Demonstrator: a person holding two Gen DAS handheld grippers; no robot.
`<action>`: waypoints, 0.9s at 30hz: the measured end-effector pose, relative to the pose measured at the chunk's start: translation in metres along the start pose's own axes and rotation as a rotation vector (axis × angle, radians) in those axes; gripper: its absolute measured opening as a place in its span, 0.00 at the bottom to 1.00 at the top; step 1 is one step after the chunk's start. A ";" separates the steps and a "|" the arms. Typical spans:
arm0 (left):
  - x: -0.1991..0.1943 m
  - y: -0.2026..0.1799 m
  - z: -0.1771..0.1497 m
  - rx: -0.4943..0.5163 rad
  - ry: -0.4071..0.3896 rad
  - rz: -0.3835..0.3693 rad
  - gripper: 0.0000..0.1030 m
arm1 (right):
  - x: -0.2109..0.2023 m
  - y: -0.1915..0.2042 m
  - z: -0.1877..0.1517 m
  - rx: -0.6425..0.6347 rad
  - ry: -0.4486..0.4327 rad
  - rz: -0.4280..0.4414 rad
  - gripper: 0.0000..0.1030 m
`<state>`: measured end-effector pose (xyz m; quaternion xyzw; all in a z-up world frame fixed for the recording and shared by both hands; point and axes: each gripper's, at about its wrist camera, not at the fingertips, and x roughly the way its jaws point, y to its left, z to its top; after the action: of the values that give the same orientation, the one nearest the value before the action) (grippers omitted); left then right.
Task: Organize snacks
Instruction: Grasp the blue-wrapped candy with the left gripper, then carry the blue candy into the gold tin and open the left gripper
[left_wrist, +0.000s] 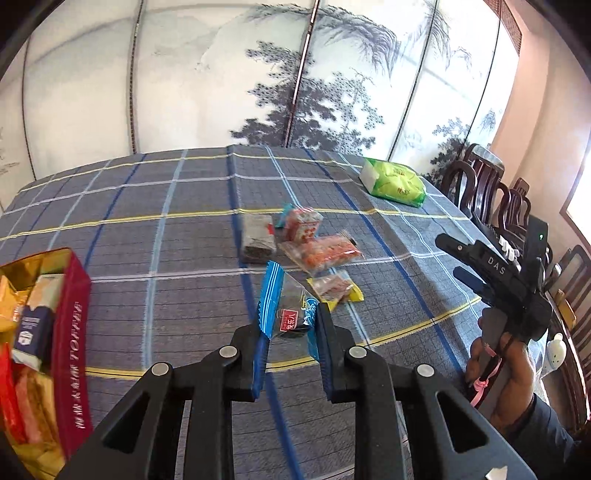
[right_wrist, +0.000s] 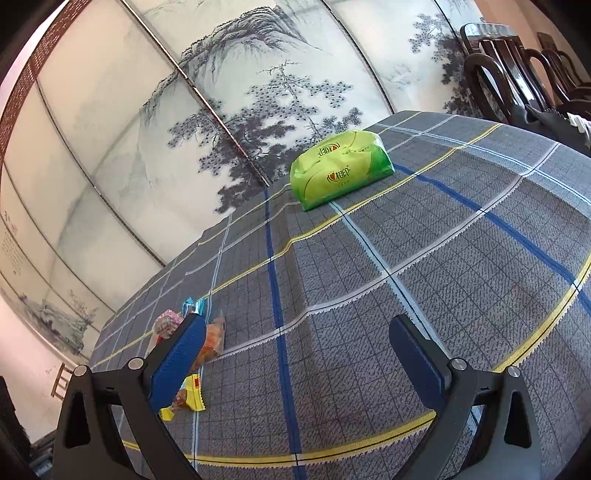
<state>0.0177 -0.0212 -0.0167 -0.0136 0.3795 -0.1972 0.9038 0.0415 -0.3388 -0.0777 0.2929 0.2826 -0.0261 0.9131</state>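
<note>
My left gripper (left_wrist: 291, 332) is shut on a blue-edged clear snack packet (left_wrist: 286, 308) and holds it above the plaid tablecloth (left_wrist: 147, 229). A red and gold snack box (left_wrist: 70, 325) with several packets inside stands at the left. Loose snacks lie in the middle: a grey packet (left_wrist: 258, 238), an orange packet (left_wrist: 320, 253), a red-and-white one (left_wrist: 302, 223) and a yellow one (left_wrist: 335, 290). My right gripper (right_wrist: 297, 354) is open and empty above the cloth; it also shows in the left wrist view (left_wrist: 461, 262). The yellow packet (right_wrist: 186, 400) and orange packet (right_wrist: 211, 343) lie beside its left finger.
A green tissue pack (right_wrist: 338, 166) lies at the far side of the table, also in the left wrist view (left_wrist: 395, 181). Dark wooden chairs (left_wrist: 491, 188) line the right edge. A painted folding screen (left_wrist: 258, 74) stands behind the table.
</note>
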 end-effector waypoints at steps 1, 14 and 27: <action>-0.007 0.007 0.002 -0.004 -0.007 0.013 0.20 | 0.000 0.000 0.000 -0.001 0.001 -0.002 0.96; -0.070 0.093 0.035 -0.073 -0.112 0.170 0.20 | 0.001 0.001 -0.003 -0.004 0.004 -0.011 0.97; -0.087 0.166 0.022 -0.164 -0.098 0.291 0.20 | 0.005 -0.001 -0.004 -0.002 0.009 -0.023 0.97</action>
<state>0.0353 0.1613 0.0287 -0.0418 0.3478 -0.0316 0.9361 0.0431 -0.3369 -0.0833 0.2889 0.2902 -0.0350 0.9117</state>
